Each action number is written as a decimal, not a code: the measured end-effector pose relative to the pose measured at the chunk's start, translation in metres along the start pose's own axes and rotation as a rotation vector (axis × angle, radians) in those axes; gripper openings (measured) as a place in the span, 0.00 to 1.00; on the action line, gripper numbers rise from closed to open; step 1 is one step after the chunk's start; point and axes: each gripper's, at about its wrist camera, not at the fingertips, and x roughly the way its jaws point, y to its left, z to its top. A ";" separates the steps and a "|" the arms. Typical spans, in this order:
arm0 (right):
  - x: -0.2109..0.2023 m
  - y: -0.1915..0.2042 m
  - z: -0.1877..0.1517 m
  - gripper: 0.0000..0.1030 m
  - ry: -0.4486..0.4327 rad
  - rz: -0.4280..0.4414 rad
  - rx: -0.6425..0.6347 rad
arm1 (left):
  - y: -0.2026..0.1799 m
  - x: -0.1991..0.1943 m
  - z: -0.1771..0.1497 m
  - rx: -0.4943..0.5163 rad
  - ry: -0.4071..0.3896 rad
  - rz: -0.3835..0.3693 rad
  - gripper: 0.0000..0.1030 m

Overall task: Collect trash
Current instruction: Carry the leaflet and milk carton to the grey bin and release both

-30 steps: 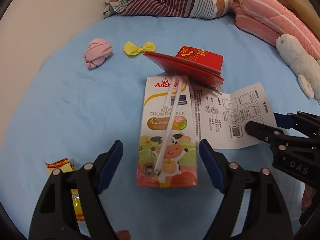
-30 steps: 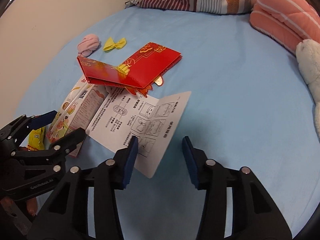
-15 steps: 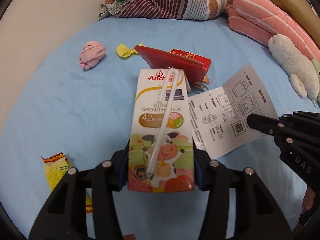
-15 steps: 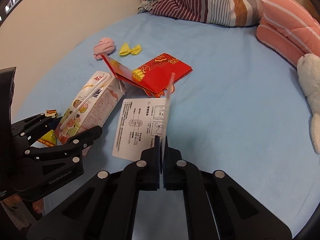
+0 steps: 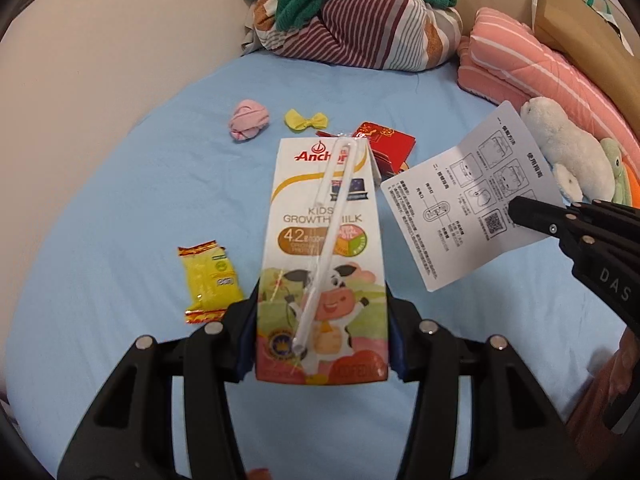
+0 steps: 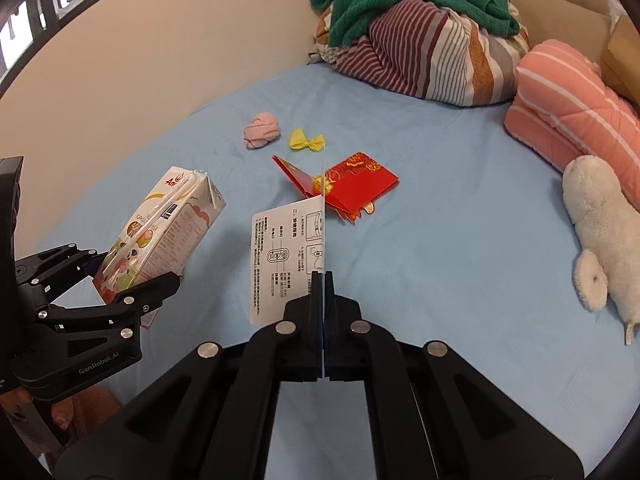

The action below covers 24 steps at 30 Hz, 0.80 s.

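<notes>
My left gripper (image 5: 322,334) is shut on a kids' milk carton (image 5: 324,252) with a straw taped on, held above the blue bed sheet (image 5: 120,208); the carton also shows in the right wrist view (image 6: 160,236). My right gripper (image 6: 322,284) is shut on the edge of a white instruction leaflet (image 6: 286,256), lifted off the bed; the leaflet shows in the left wrist view (image 5: 468,204). A yellow snack wrapper (image 5: 210,280) lies on the sheet left of the carton. A red envelope card (image 6: 352,186) lies open further back.
A pink rolled sock (image 6: 262,130) and a yellow bow (image 6: 307,140) lie beyond the card. A striped bundle under a green towel (image 6: 420,40) is at the back, a pink striped pillow (image 6: 576,112) and a white plush toy (image 6: 604,224) at the right.
Both grippers closed, the left on the milk carton, the right on the leaflet, and lifted them off the sheet. The view has risen and the snack wrapper now lies fully exposed.
</notes>
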 end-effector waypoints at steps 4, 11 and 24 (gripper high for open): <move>-0.035 0.023 0.001 0.00 -0.041 0.016 -0.044 | 0.010 -0.040 -0.010 -0.020 -0.035 0.030 0.49; -0.087 0.067 -0.005 0.00 -0.100 0.071 -0.109 | 0.034 -0.107 -0.030 -0.074 -0.113 0.079 0.49; -0.148 0.172 -0.016 0.00 -0.173 0.245 -0.261 | 0.105 -0.214 -0.092 -0.223 -0.197 0.252 0.49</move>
